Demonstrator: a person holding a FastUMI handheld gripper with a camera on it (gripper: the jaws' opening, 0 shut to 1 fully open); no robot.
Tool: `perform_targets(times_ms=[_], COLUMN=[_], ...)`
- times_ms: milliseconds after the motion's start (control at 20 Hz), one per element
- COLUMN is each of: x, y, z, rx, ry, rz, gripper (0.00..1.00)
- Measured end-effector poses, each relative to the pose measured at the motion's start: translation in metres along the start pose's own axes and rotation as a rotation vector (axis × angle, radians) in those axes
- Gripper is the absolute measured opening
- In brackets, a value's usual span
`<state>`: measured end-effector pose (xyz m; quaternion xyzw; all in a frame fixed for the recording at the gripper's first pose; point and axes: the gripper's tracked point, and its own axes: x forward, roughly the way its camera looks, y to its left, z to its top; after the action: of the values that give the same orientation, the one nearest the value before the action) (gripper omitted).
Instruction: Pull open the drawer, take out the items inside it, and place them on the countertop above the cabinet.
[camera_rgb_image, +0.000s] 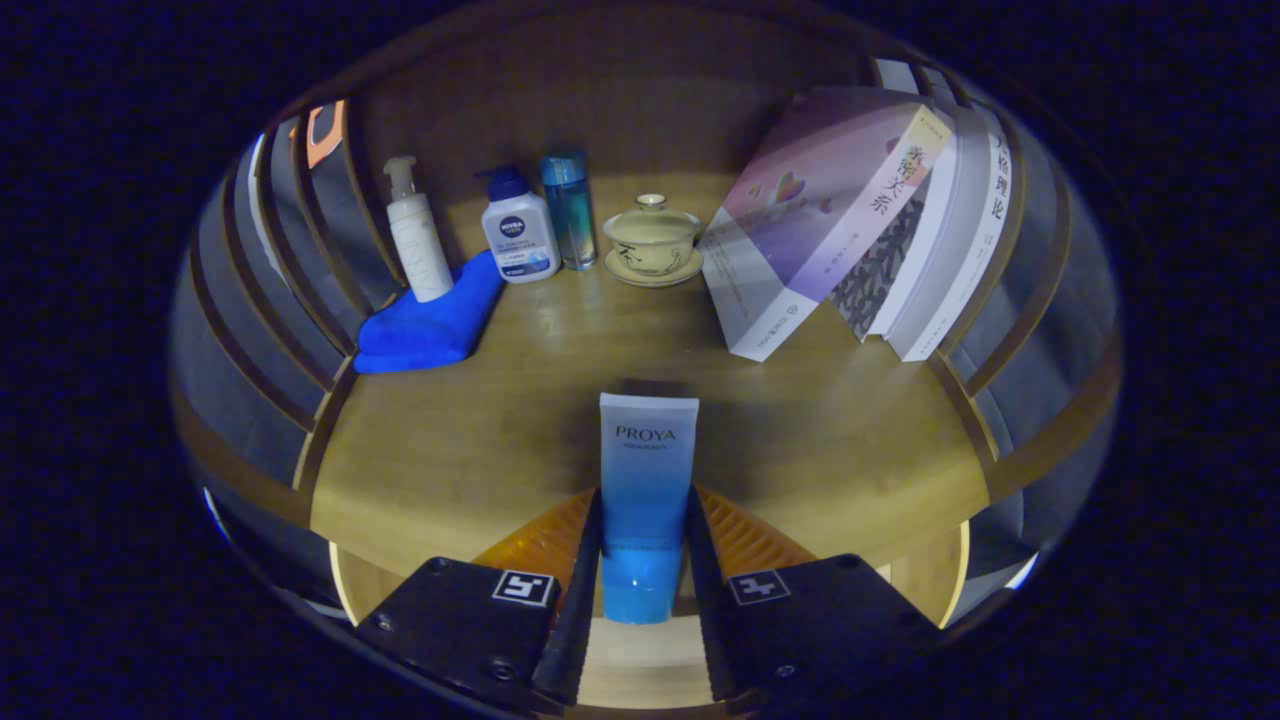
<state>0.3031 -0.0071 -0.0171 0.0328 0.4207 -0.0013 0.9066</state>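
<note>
Gripper (645, 560) jaws clamp a blue-and-white plastic cosmetic tube (646, 500), held upright over the wooden tabletop (480, 440). Beyond: blue folded cloth (430, 325), white pump bottle (418, 240), lidded ceramic cup (652, 240), leaning books (860, 220). Judgement: tube extracted, placement pending; drawer contents unknown.

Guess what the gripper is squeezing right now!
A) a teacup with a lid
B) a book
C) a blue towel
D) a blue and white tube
D: both fingers press on the sides of the blue and white tube, held by the gripper over the countertop.
</note>
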Motion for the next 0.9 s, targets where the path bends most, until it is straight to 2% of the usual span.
perform_targets(times_ms=[250,400,600,700,750,900], x=[0.002,0.005,0.005,-0.001,-0.005,-0.026], y=[-0.002,-0.001,-0.002,0.001,0.004,-0.003], z=[0.005,0.006,0.004,0.006,0.010,0.026], rx=[-0.026,-0.035,-0.047,-0.004,0.028,0.037], ry=[-0.061,-0.130,-0.190,-0.217,-0.249,-0.368], rz=[-0.017,-0.009,0.001,0.022,0.039,0.015], gripper=[0.50,0.54,0.54,0.54,0.59,0.69])
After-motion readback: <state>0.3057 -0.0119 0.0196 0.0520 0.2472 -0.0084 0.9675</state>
